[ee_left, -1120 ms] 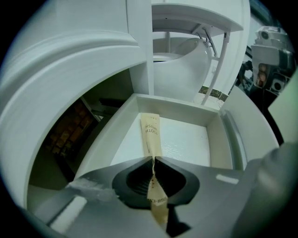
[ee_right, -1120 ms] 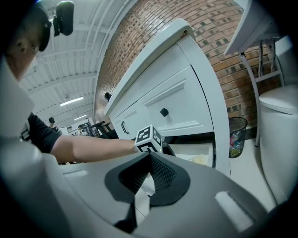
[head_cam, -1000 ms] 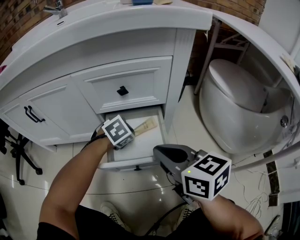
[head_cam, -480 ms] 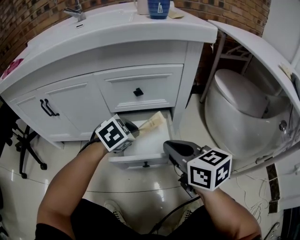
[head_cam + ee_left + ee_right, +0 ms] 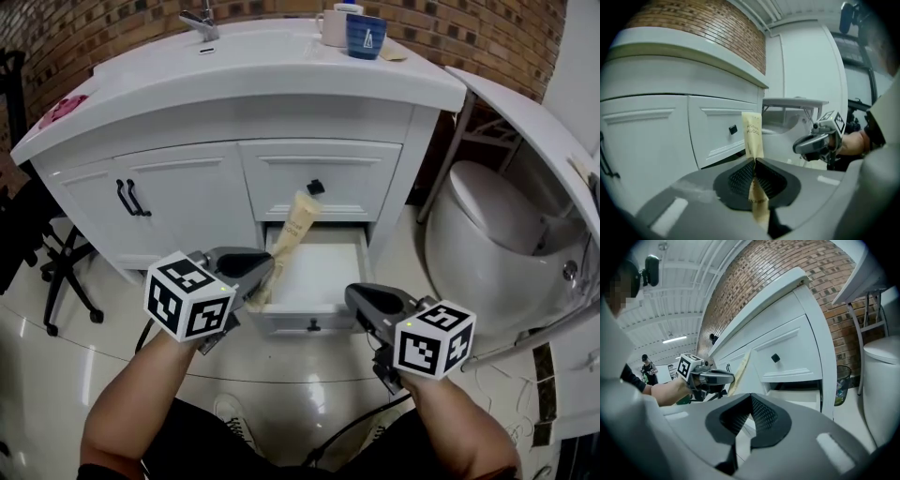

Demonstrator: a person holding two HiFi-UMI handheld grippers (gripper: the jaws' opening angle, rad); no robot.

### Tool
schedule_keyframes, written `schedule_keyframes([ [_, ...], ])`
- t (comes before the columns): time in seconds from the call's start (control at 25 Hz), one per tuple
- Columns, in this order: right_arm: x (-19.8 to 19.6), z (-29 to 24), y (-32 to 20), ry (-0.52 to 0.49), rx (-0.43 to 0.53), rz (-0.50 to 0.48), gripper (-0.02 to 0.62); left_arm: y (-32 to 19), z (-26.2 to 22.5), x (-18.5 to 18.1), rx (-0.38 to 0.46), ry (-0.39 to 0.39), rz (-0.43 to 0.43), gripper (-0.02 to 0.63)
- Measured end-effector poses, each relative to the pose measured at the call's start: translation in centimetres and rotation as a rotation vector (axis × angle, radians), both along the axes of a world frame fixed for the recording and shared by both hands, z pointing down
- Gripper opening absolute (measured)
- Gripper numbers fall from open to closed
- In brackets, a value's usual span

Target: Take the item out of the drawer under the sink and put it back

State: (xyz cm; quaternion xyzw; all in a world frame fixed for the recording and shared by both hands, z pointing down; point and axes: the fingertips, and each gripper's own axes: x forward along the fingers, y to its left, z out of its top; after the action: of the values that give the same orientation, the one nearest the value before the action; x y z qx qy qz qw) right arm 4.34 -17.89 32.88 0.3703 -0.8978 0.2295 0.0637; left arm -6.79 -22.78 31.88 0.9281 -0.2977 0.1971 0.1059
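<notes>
- Nearest me, my right gripper [image 5: 354, 298] hangs in front of the open drawer [image 5: 314, 324], near its right corner. Its jaws are together with nothing between them, so it has no part in the hold.
- My left gripper [image 5: 265, 272] sits just left of the drawer's front edge, jaws clamped on the lower end of the packet [image 5: 296, 223].
- The packet is flat and tan, and it is clear of the drawer. Its long axis runs up and away from my jaws, leaning toward the cabinet. The free end stands in front of the upper drawer face, near the knob [image 5: 316, 187].
- Past the packet's lower end, the drawer shows a bare white floor, lying right of and below my left jaws.
- To put the packet back, I judge the left arm, the nearer one, must swing right and down, laying the long axis along the drawer's depth.
</notes>
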Motion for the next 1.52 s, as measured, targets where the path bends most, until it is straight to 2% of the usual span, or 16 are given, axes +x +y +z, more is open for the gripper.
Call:
schedule_keyframes([
  [0.2, -0.5, -0.9, 0.4, -0.020, 0.029, -0.013, 0.003, 3.3, -2.3, -1.7, -0.022, 0.197, -0.067, 0.020],
  [0.36, -0.8, -0.7, 0.8, -0.012, 0.024, -0.033, 0.003, 5.2, -3.3, -2.2, -0.008, 0.257, -0.073, 0.020],
  [0.96, -0.4, 0.3, 1.3, 0.021, 0.004, -0.033, 0.003, 6.4, -0.9, -2.4, -0.090, 0.294, -0.069, 0.020],
  [1.52, -0.5, 0.5, 1.5, 0.018, -0.001, -0.042, 0.003, 6.7, -0.8, -1.6, -0.083, 0.273, -0.045, 0.018],
])
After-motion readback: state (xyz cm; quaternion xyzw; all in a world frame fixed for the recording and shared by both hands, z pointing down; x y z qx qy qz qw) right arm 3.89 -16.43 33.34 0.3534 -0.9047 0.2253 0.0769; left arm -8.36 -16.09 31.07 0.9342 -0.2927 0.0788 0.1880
